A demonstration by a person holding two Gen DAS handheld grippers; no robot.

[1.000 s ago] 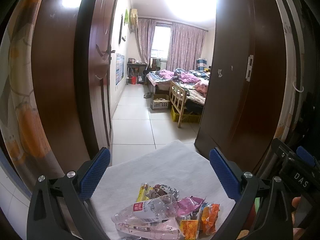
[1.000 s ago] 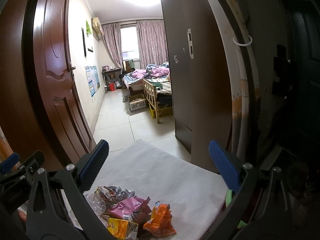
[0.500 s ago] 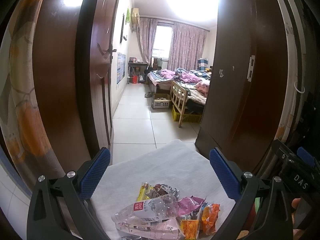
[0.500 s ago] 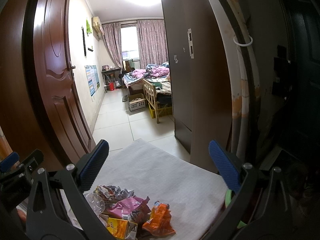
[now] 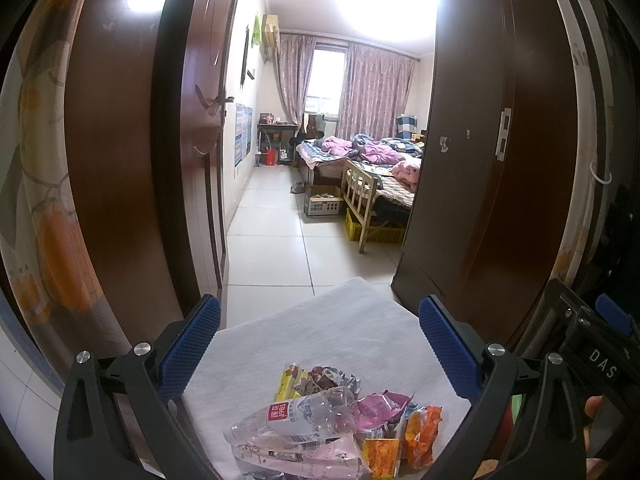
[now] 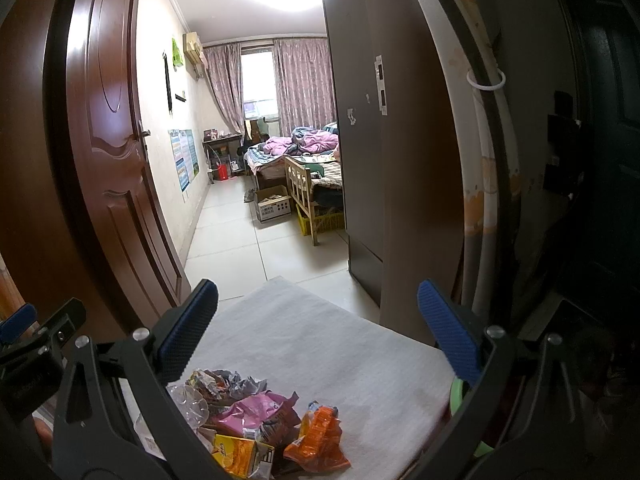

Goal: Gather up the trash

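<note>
Nothing much has moved: both the left hand-held gripper [image 5: 319, 344] and right hand-held gripper [image 6: 318, 326] hang wide and empty above the trash pile [image 5: 328, 424] on the white surface [image 6: 320, 344], seemingly poised to pick.

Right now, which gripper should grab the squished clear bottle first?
Probably the left gripper. The clear bottle lies between its open fingers, while in the right gripper's view it sits off to the left, partly hidden.

Your left wrist view looks forward between its own fingers, close over the white cloth [image 5: 320, 332], facing the bedroom doorway, your right wrist view sits just beside it, same heading, both sharing the trash pile [image 6: 260, 420] and bed [image 5: 372, 168]
</note>
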